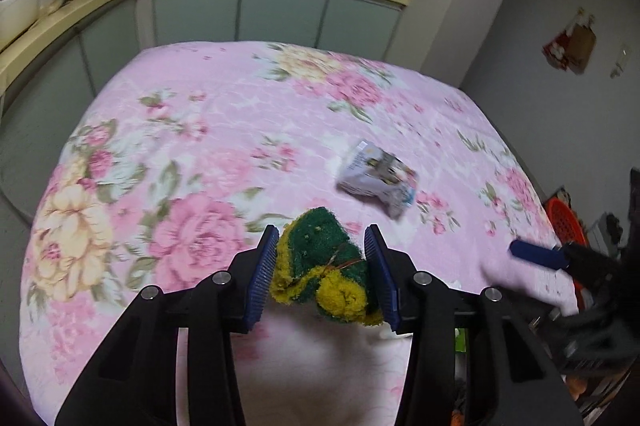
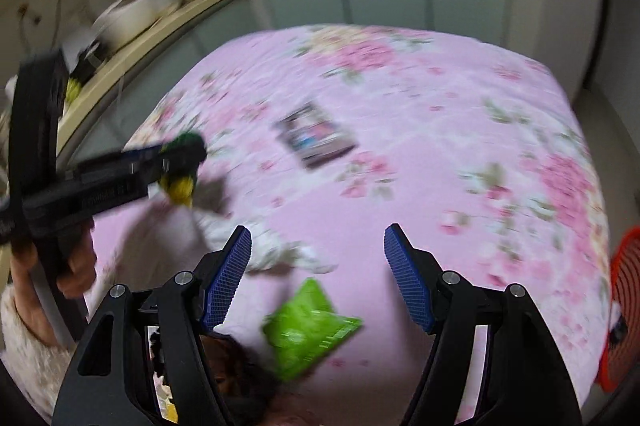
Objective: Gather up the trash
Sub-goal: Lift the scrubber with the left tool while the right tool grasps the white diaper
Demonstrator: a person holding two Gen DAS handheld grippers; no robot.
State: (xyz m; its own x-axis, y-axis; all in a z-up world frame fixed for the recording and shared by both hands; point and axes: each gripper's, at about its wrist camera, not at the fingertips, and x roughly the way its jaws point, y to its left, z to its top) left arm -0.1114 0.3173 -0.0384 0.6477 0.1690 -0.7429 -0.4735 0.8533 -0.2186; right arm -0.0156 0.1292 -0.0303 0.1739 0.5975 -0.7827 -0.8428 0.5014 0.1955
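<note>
L gripper [image 1: 322,270] is clamping sponge [image 1: 326,266], needing binning; R gripper [image 2: 318,276] is gaping empty, approaching green packet [image 2: 310,326].

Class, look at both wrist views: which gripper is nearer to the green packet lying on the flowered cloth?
Right. The right gripper hangs open just above the green packet. The left gripper, off to the side, grips a green-and-yellow sponge.

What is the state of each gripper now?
Left gripper: shut on the green-yellow sponge.
Right gripper: open, holding nothing.
</note>
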